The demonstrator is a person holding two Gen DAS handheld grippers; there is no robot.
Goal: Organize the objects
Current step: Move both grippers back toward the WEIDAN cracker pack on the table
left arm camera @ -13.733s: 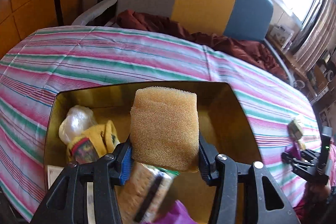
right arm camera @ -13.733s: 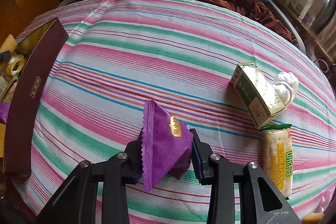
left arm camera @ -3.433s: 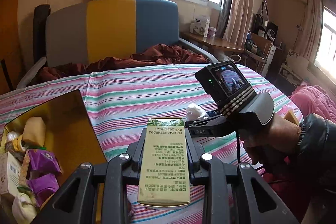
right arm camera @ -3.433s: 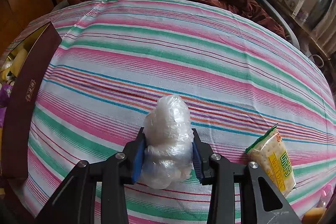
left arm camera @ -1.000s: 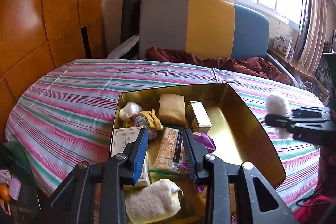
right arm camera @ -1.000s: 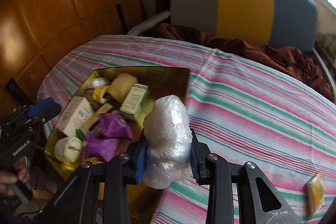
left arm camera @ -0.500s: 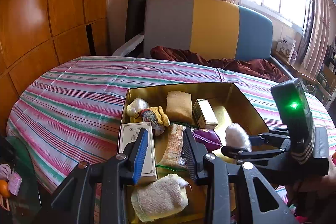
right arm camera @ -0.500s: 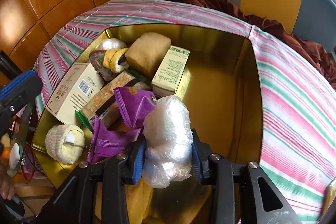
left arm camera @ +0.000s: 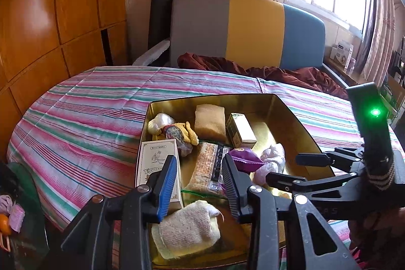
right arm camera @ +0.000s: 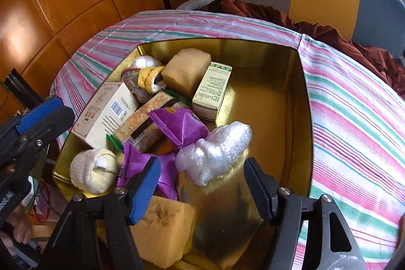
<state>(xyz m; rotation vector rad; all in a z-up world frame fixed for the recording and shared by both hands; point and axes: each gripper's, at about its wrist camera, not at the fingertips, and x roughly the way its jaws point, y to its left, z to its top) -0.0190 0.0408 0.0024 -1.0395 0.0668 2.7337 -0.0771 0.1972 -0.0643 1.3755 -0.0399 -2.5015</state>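
Observation:
A gold tin box [right arm camera: 283,60] [left arm camera: 298,118] sits on the striped tablecloth and holds several items. The clear plastic bundle [right arm camera: 215,151] [left arm camera: 272,160] lies loose on the tin floor beside a purple packet [right arm camera: 182,127]. My right gripper [right arm camera: 202,181] is open just behind the bundle, not touching it; it also shows in the left wrist view [left arm camera: 288,168]. My left gripper [left arm camera: 198,179] is open and empty over the tin's near end, above a biscuit pack [left arm camera: 206,167]. A green-white carton [right arm camera: 212,92], sponges [right arm camera: 187,70] and a rolled sock [right arm camera: 93,173] lie inside.
A cream box [right arm camera: 106,113] lies along the tin's left wall. The striped table [left arm camera: 83,113] extends left and behind the tin. A grey, yellow and blue chair [left arm camera: 243,29] with a maroon cloth [left arm camera: 265,70] stands behind. Wooden wall panels [left arm camera: 50,17] are at left.
My right gripper has opened and let go of the plastic bundle, which now lies in the tin. My left gripper stays open and has barely moved.

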